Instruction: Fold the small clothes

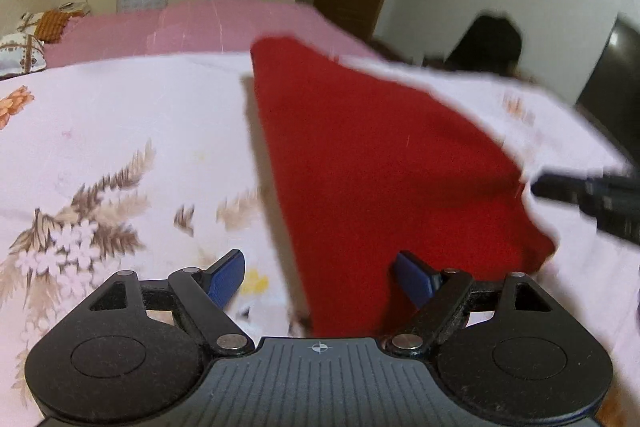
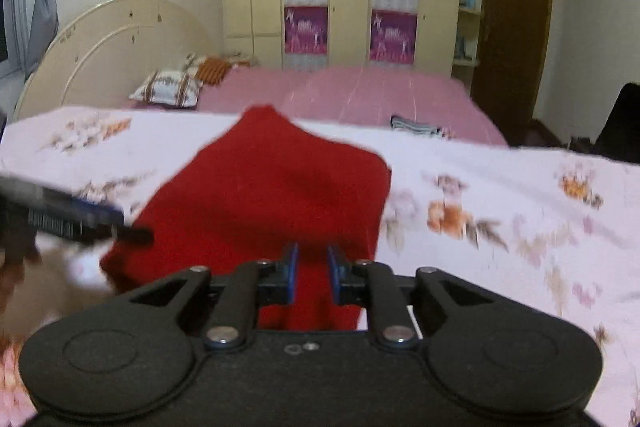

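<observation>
Left wrist view: left gripper (image 1: 320, 277) jaws spread wide at bottom centre, red cloth (image 1: 372, 163) on the floral sheet (image 1: 120, 115) centre-right. Right wrist view: right gripper (image 2: 313, 275) jaws nearly together, cloth between them, grip unclear

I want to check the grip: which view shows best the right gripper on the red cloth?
The right wrist view: the right gripper pinches the red cloth. The left wrist view shows it only blurred at the cloth's edge.
</observation>
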